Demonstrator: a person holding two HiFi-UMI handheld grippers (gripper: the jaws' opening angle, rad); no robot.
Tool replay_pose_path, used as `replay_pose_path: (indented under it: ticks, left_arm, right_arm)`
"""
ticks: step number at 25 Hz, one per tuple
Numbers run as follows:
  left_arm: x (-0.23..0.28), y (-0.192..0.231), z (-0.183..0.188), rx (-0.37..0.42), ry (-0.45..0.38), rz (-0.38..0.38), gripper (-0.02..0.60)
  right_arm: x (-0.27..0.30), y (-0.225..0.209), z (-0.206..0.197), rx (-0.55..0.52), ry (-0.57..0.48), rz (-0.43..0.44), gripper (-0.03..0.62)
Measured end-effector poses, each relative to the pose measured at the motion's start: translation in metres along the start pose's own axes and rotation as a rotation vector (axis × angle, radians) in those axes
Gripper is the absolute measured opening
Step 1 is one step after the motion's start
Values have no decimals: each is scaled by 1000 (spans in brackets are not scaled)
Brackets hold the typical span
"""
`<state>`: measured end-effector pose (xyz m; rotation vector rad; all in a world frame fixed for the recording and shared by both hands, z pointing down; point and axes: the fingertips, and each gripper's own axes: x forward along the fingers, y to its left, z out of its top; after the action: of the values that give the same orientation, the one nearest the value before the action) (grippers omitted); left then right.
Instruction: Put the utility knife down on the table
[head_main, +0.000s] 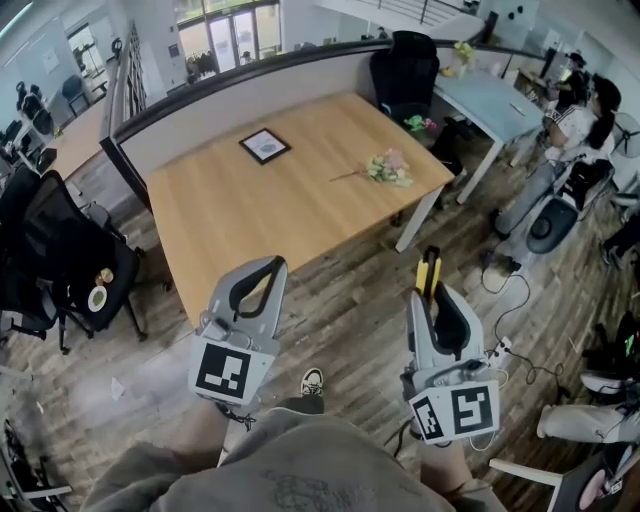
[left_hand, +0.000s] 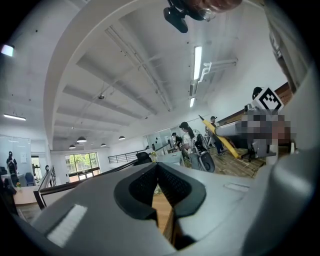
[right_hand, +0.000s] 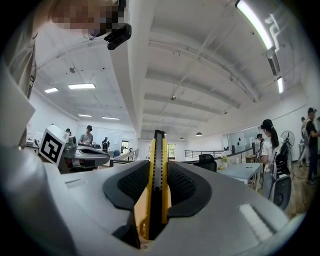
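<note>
A yellow and black utility knife (head_main: 428, 275) sticks up out of my right gripper (head_main: 432, 290), which is shut on it, over the wooden floor right of the table's near corner. In the right gripper view the knife (right_hand: 158, 175) stands upright between the dark pads, pointing at the ceiling. My left gripper (head_main: 262, 275) is shut with nothing in it, held near the wooden table's (head_main: 250, 210) front edge. In the left gripper view its pads (left_hand: 177, 187) meet, and the knife (left_hand: 220, 136) shows at the right.
On the table lie a framed picture (head_main: 265, 146) and a small flower bunch (head_main: 388, 168). Black office chairs (head_main: 60, 260) stand at the left. A second desk (head_main: 490, 100) and a seated person (head_main: 570, 130) are at the right. Cables (head_main: 515, 330) lie on the floor.
</note>
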<state>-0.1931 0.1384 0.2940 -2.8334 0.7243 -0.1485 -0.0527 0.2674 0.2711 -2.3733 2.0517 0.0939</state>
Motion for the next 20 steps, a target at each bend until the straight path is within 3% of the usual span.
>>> replay_pose_path:
  ticks: [11, 20]
  left_arm:
    - [79, 72, -15, -17, -4, -15, 2]
    - [137, 97, -28, -16, 4, -6, 0]
  right_arm:
    - [112, -19, -2, -1, 0, -5, 123]
    - [172, -60, -22, -11, 2, -16, 123]
